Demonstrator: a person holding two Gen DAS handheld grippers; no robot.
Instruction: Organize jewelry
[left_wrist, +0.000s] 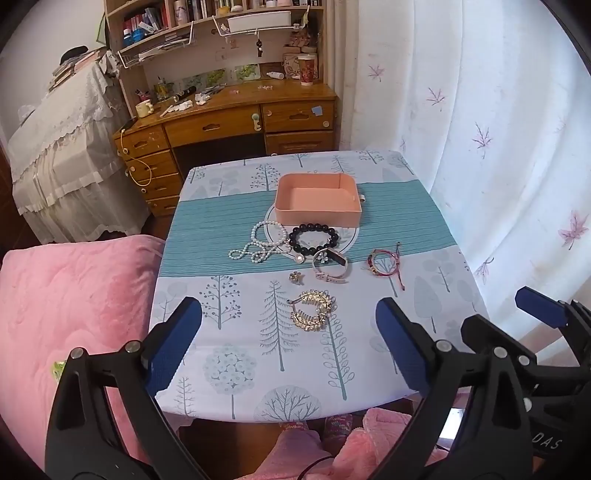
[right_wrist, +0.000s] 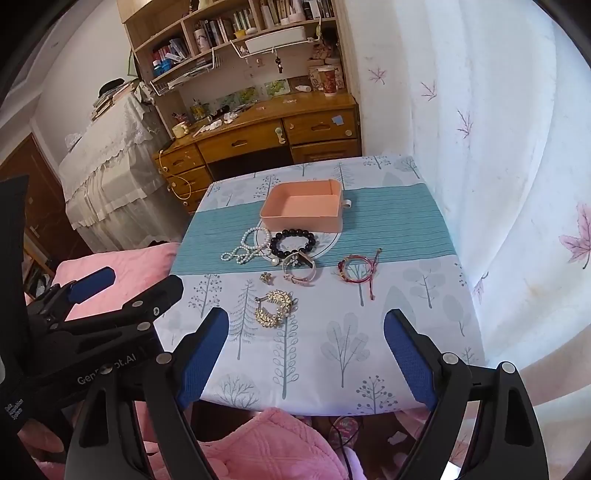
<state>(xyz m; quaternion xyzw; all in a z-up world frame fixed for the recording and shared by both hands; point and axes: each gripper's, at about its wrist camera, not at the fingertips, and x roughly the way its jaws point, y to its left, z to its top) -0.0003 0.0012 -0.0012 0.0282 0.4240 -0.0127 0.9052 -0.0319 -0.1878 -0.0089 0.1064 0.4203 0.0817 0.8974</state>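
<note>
Both hand-held grippers sit nearest the lens, above the near edge of the worktop (left_wrist: 236, 376), side by side. Left hand-held gripper (left_wrist: 288, 347): blue-padded fingers (left_wrist: 173, 350) spread wide apart, holding nothing. Right hand-held gripper (right_wrist: 306, 354): fingers (right_wrist: 201, 354) likewise wide apart, holding nothing. Neither touches any jewelry.

Worktop cover: a cloth printed with trees, crossed by a teal striped band. Items on it, left to right:

1. Pearl necklace (left_wrist: 260, 242), lying in loose loops on the teal band, its right end reaching the black bracelet.
2. Small gold flower piece (left_wrist: 295, 277), alone on the white part of the cloth, just in front of the necklace end.
3. Gold brooch (left_wrist: 312, 309), the item closest to the grippers, lying between the finger lines of the left gripper in the left wrist view.
4. Black bead bracelet (left_wrist: 314, 238), just in front of the box, resting partly on a round white patch of the cloth.
5. Watch (left_wrist: 330, 267) with a pale strap and a flower charm, touching the near side of the black bracelet.
6. Red cord bracelet (left_wrist: 384, 260), well apart to the right, one cord end trailing toward the near edge.

Pink box (left_wrist: 317, 216): open-topped, nothing visible inside, standing on the teal band behind the jewelry, with a small white tab on its right side.

Surroundings: pink quilt (left_wrist: 74, 314) to the left of the worktop; wooden desk (left_wrist: 236, 122) with shelves behind; white curtain (left_wrist: 498, 147) with leaf print to the right.
</note>
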